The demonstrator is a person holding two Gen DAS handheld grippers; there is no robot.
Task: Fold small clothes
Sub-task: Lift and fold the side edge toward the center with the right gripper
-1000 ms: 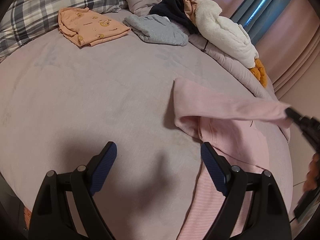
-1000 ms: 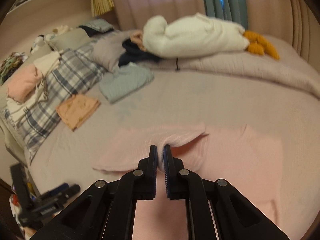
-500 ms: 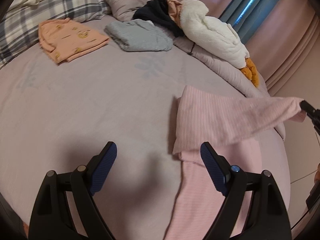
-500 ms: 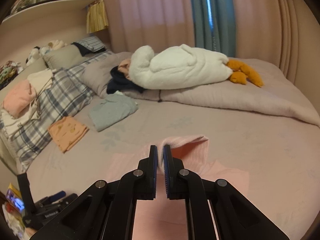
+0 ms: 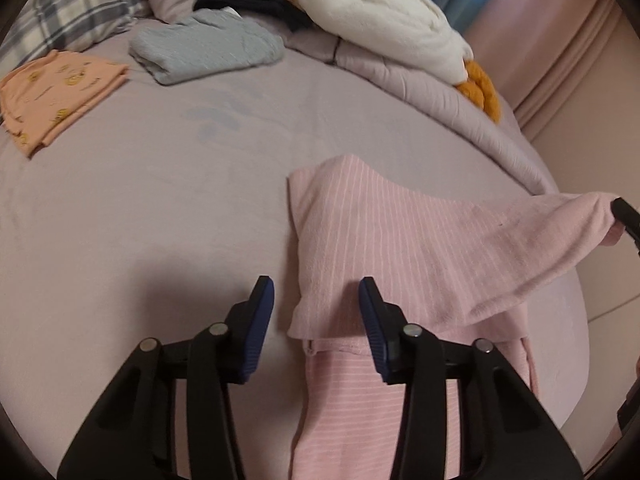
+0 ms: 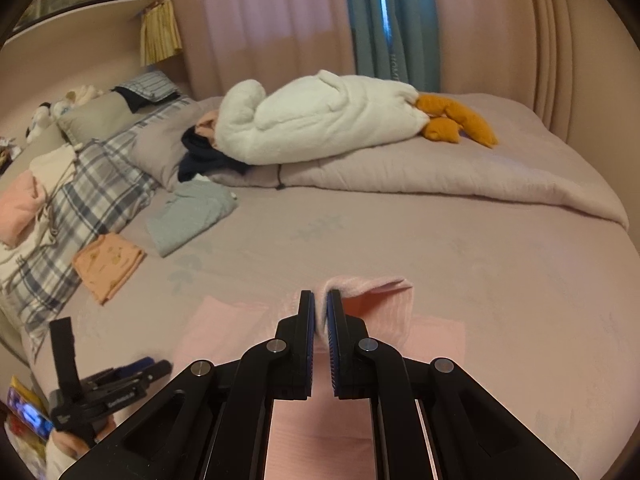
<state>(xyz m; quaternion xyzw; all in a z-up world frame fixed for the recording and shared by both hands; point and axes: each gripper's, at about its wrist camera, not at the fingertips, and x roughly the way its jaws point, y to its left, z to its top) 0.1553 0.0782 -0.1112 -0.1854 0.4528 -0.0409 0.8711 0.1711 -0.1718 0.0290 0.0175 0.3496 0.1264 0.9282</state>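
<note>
A pink striped garment (image 5: 400, 240) lies on the mauve bed sheet (image 5: 140, 208), one part folded over the rest. My left gripper (image 5: 315, 286) hangs low over its near left edge. The jaws are closing, with the fold's corner between the blue pads (image 5: 256, 320), which do not press on it. My right gripper (image 6: 320, 296) is shut on the pink garment (image 6: 384, 312), holding an end lifted off the bed. In the left wrist view the right gripper (image 5: 624, 216) pulls that end taut at the right edge. The left gripper (image 6: 156, 366) shows low left in the right wrist view.
A folded orange garment (image 5: 60, 88) and a folded grey-blue garment (image 5: 208, 46) lie at the far left. Behind them are a plaid pillow (image 6: 92, 196), dark clothes, a white plush goose (image 6: 320, 120) and a rolled duvet (image 6: 440, 172). The bed edge drops off at the right.
My left gripper has slid right to the pink garment's edge and its jaws have narrowed. The right gripper has drawn the held pink end higher and the fold has spread wider.
</note>
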